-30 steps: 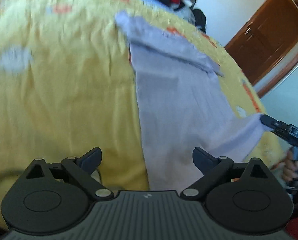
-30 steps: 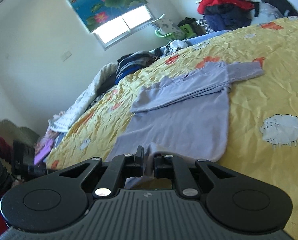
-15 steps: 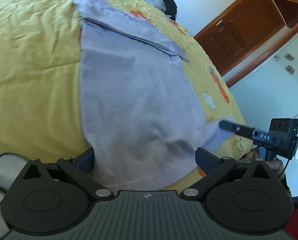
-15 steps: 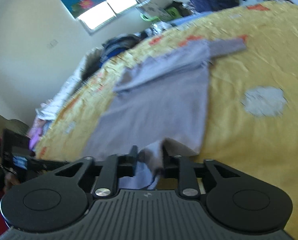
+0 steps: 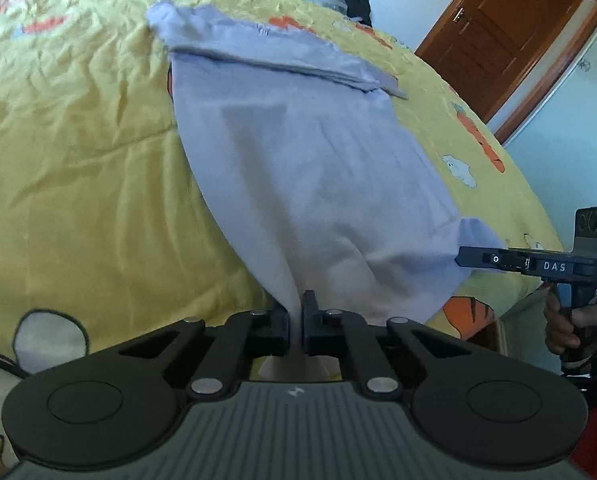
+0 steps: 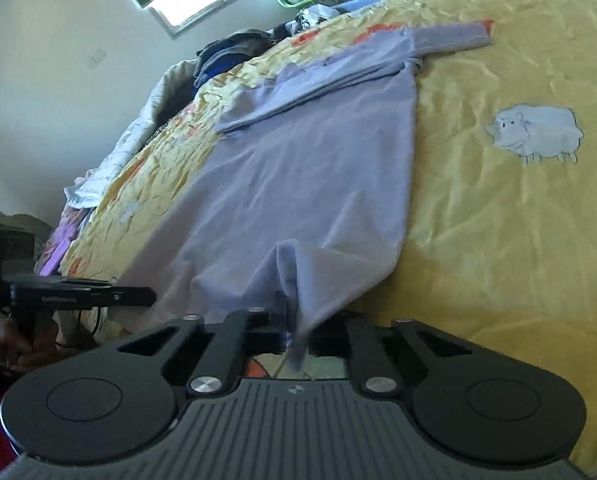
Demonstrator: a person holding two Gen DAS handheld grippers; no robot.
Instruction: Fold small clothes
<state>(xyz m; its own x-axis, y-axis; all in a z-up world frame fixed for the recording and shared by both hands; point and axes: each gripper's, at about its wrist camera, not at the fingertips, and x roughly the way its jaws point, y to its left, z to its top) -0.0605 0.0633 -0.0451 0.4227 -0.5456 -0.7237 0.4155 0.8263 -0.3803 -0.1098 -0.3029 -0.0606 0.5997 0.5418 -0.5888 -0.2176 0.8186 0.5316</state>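
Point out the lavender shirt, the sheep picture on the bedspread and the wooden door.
lavender shirt (image 5: 310, 168), left wrist view, middle of the flat body panel.
sheep picture (image 6: 536, 133), right wrist view, the sheep's woolly body.
wooden door (image 5: 510, 28), left wrist view, centre panel of the door leaf.

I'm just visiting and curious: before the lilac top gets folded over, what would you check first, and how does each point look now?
1. Left gripper pinching the lilac top at its near hem: ok; its jaws have just closed.
2. Right gripper clamped on the other hem corner: ok.
3. Sleeves already folded across the far end: ok.
4. Body flat on the yellow bedspread: ok, near hem bunched.
5. Both layers caught: cannot tell.
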